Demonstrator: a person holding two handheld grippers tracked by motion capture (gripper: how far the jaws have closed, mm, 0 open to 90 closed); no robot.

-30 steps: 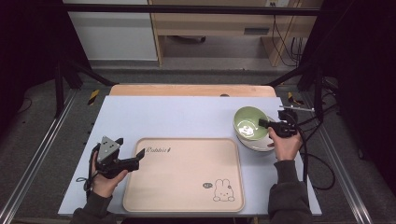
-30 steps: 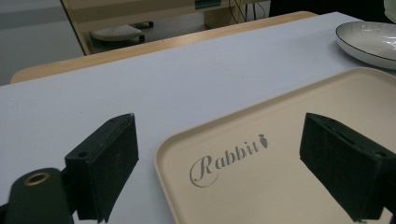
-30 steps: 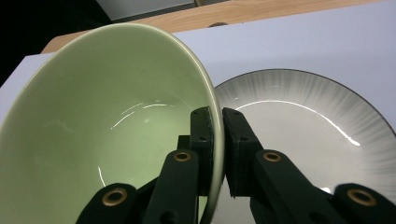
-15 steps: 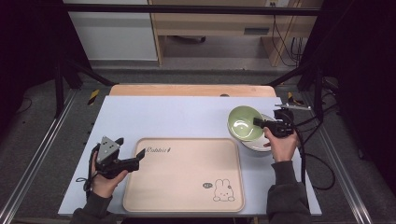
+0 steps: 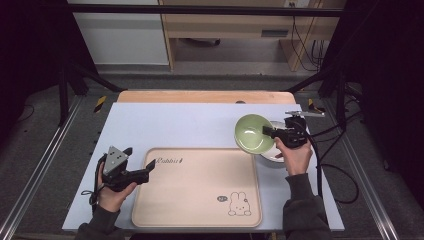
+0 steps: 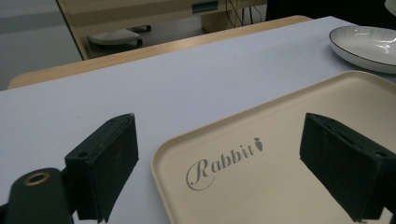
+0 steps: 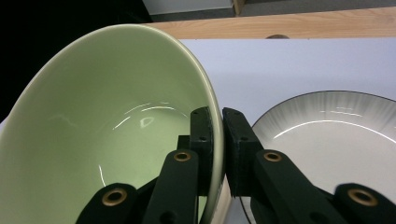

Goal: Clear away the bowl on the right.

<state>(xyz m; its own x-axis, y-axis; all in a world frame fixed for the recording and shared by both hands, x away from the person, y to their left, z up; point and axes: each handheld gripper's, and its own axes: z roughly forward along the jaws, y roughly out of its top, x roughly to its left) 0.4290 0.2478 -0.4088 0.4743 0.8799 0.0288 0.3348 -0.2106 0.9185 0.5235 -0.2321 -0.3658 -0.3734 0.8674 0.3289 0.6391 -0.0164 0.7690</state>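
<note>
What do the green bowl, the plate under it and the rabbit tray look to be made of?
Green bowl: probably glazed ceramic; glossy, with sharp light streaks inside. Plate: likely glazed ceramic too; shiny white with a dark rim line and fine grey streaks. Tray: matte beige with rounded corners and printed lettering and a rabbit; plastic or melamine seems likely, but wood composite cannot be ruled out.

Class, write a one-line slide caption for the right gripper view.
Right claw shut on the rim of a tilted green bowl, beside a white plate on the table.
</note>
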